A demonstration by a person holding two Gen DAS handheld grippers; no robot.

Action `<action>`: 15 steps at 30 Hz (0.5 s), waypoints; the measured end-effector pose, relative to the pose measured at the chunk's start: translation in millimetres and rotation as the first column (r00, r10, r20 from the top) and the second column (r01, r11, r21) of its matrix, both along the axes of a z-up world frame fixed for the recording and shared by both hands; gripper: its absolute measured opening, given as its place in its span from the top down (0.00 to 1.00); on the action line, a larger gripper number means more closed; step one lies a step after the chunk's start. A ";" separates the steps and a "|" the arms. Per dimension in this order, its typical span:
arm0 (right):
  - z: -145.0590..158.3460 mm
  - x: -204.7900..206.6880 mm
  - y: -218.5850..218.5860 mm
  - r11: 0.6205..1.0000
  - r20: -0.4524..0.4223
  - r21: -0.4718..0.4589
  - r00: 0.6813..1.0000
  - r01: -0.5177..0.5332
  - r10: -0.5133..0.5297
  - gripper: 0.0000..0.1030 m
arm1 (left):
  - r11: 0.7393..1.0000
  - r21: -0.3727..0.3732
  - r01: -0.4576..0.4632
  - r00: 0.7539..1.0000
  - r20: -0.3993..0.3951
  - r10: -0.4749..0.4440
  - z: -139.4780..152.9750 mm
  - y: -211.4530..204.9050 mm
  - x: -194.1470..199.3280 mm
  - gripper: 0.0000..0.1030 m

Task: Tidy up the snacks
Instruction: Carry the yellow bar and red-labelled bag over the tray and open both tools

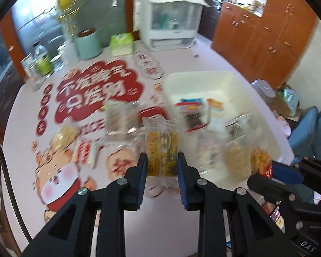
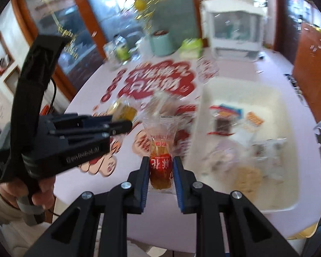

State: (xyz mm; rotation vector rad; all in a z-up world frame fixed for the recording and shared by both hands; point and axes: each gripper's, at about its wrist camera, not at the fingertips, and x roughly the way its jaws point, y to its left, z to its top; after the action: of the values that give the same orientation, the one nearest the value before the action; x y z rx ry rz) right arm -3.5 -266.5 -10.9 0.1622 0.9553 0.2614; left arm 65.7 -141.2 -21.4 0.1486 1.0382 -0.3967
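Currently the left gripper (image 1: 162, 167) is clamped on a yellow-green snack packet (image 1: 161, 147), its blue pads pressing both long sides, the clear crimped end sticking out beyond the fingertips. The right gripper (image 2: 161, 169) pinches a red-labelled snack packet (image 2: 161, 160) of amber pieces the same way, the wrapper's top flaring past the tips. Both packets hang clear of the table (image 1: 205, 57). Beyond and to the right of each pair of fingers sits a white bin (image 2: 244, 90) that already holds several wrapped snacks; contents blurred. Left of the left gripper's fingers, more loose snacks (image 1: 85, 152) lie on the red-and-white printed table cover (image 1: 96, 92). Far past the fingers: a mint canister (image 1: 88, 45), a green tissue pack (image 1: 121, 44), and a white cabinet box (image 1: 171, 19). In the right wrist view, a hand (image 2: 40, 190) grips the left tool's handle.
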 end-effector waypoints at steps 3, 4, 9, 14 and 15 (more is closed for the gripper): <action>11.9 0.4 -32.8 0.998 0.037 -0.011 0.997 0.061 -0.061 0.79 | 1.000 -0.008 0.021 1.000 0.021 -0.021 7.4 -32.2 2.6 0.76; 14.3 1.5 -42.6 0.997 0.042 -0.013 0.996 0.076 -0.076 0.79 | 1.000 -0.011 0.027 0.999 0.029 -0.027 10.0 -43.1 3.7 0.76; 22.8 9.1 -89.4 0.991 0.072 -0.024 0.989 0.128 -0.126 0.79 | 0.999 -0.020 0.028 0.998 0.049 -0.027 15.7 -87.3 11.0 0.76; 23.2 25.0 -122.4 0.989 0.075 -0.023 0.987 0.144 -0.142 0.79 | 1.000 -0.013 0.019 0.998 0.058 -0.018 16.8 -119.2 18.5 0.76; 22.6 29.7 -128.0 0.990 0.074 -0.023 0.987 0.142 -0.140 0.79 | 1.000 -0.009 0.017 0.998 0.061 -0.016 16.7 -125.2 20.1 0.76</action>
State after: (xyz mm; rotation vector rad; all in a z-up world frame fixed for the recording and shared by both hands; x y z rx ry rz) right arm 26.3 -394.5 11.7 0.1921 0.8716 0.1227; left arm 85.8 -266.4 -4.6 0.1596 0.9750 -0.4095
